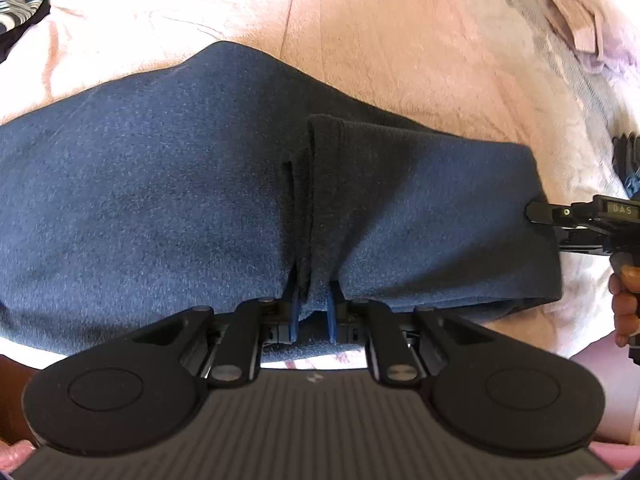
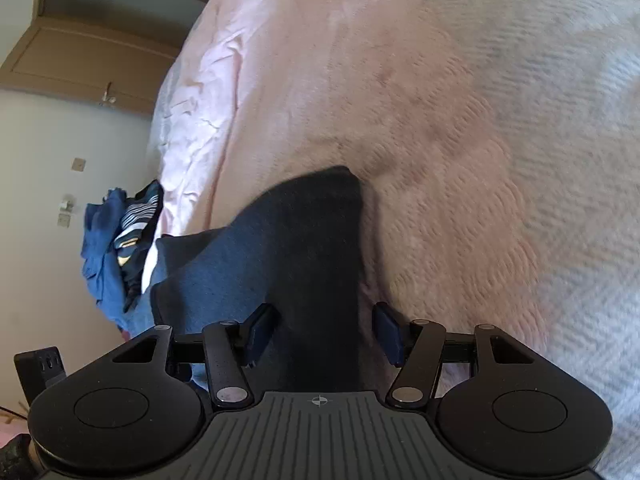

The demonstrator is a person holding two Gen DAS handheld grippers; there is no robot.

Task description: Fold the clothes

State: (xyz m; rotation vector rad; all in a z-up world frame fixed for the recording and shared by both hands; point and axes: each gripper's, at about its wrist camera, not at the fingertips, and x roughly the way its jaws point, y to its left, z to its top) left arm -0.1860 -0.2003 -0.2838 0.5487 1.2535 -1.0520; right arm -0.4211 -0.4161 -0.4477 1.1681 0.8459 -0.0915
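Left tool [image 1: 312, 316] pinching blue garment [image 1: 160, 184]; clothes pile [image 2: 120, 240] only rightward.

A bed [image 2: 460, 128] under a pale pink quilted cover fills most of both views, beside a cream wall [image 2: 36, 168] with a brown-framed door [image 2: 92, 56] and small wall plates [image 2: 78, 164].
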